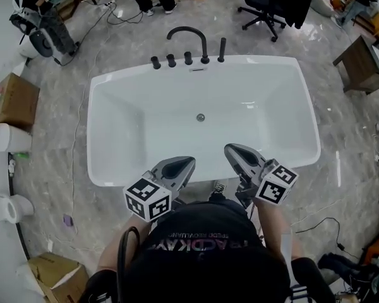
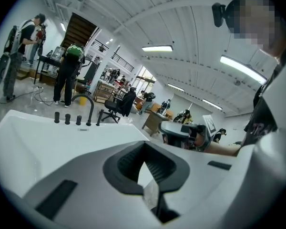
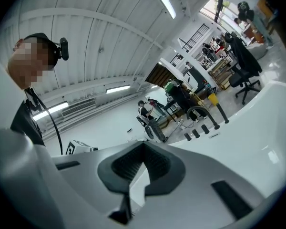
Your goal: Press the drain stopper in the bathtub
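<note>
A brown cardboard box (image 1: 12,100) sits on the grey marble floor (image 1: 57,169) at the far left. The white rectangular bathtub (image 1: 98,137) fills the middle. The left hand-held gripper (image 1: 187,163), grey with a marker cube, hovers above the tub's near edge. Its jaws are closed tip to tip with nothing between them. The small round metal drain stopper (image 1: 200,117) lies in the middle of the tub's bottom, well apart from both tools. The black curved faucet (image 1: 189,35) stands on the far rim. The right hand-held gripper (image 1: 231,149) hovers beside the left, jaws likewise closed and empty.
</note>
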Available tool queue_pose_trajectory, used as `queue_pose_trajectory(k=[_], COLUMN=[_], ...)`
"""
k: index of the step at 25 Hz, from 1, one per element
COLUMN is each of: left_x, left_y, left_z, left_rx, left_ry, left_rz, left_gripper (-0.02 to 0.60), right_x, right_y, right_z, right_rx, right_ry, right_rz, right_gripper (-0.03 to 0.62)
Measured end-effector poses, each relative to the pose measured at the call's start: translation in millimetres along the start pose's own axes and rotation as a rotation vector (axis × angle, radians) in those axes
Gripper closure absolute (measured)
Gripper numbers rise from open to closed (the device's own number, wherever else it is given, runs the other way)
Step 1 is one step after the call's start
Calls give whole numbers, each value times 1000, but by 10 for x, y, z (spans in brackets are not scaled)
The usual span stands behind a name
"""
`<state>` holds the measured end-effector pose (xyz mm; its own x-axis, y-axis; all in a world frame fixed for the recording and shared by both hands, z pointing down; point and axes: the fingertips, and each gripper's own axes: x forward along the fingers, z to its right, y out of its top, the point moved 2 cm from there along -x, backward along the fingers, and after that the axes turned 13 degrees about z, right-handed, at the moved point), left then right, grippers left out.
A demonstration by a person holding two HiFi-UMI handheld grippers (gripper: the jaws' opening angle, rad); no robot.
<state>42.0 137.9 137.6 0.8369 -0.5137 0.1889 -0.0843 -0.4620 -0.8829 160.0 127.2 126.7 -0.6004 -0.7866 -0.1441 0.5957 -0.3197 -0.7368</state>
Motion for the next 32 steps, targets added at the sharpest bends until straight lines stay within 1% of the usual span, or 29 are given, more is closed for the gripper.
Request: queue_pose_trajectory(k=[4, 12, 16, 19, 22, 25, 29, 32], left_x=[-64, -156, -235, -281, -254, -205, -111, -1], left_y=[38, 138, 73, -41, -199, -389, -594, -824], left_z=[-108, -358, -525, -629, -768, -954, -1185, -1372], left_rx=[7, 11, -13, -44, -57, -54, -68, -72], left_ry=[12, -7, 3, 8, 22, 64, 120, 134], left_rz=[-15, -47, -62, -80, -109, -138, -122, -123], left_gripper=[575, 575, 575, 575, 575, 575, 575, 575], right_x=[72, 315, 438, 489, 546, 613, 748, 895], right_y=[39, 10, -109, -219, -328, -508, -726, -899], right_z=[86, 171, 228, 326, 525, 778, 1178, 1531], right_rx=[1, -11, -29, -39, -60, -63, -49, -62], right_ry=[-29, -96, -125, -153, -168, -163, -147, -147], right_rz=[26, 38, 1, -37, -77, -117, -180, -226], right_gripper=[585, 585, 585, 585, 585, 585, 585, 585])
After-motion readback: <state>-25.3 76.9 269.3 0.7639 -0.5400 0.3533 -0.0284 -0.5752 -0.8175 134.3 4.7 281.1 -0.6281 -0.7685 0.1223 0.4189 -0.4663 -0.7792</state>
